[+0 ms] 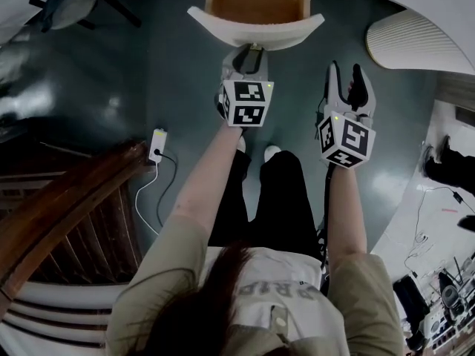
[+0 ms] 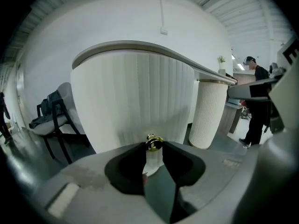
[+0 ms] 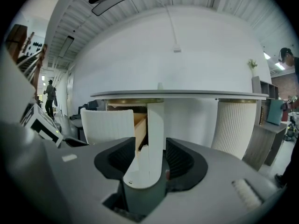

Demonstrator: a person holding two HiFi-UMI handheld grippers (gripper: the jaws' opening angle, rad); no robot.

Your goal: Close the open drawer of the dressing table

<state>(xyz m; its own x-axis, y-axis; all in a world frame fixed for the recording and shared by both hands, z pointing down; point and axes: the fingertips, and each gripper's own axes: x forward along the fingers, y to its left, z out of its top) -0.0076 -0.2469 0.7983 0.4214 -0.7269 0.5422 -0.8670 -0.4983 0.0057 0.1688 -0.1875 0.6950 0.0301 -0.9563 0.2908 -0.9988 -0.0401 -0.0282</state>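
Under the tabletop's front edge the drawer juts out toward me, its travel running straight back in. My left tongs look pinched on its gold knob dead ahead. The right tongs hang wide and empty off to the side.

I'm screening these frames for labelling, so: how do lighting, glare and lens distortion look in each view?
Head view: dim overall, pale glare on the dark glossy floor at left, yet the open white fluted drawer is readable. Left gripper view: heavy fisheye with black corners; the small gold knob is in focus. Right gripper view: brighter, even light, fisheye bending the ribbed ceiling.
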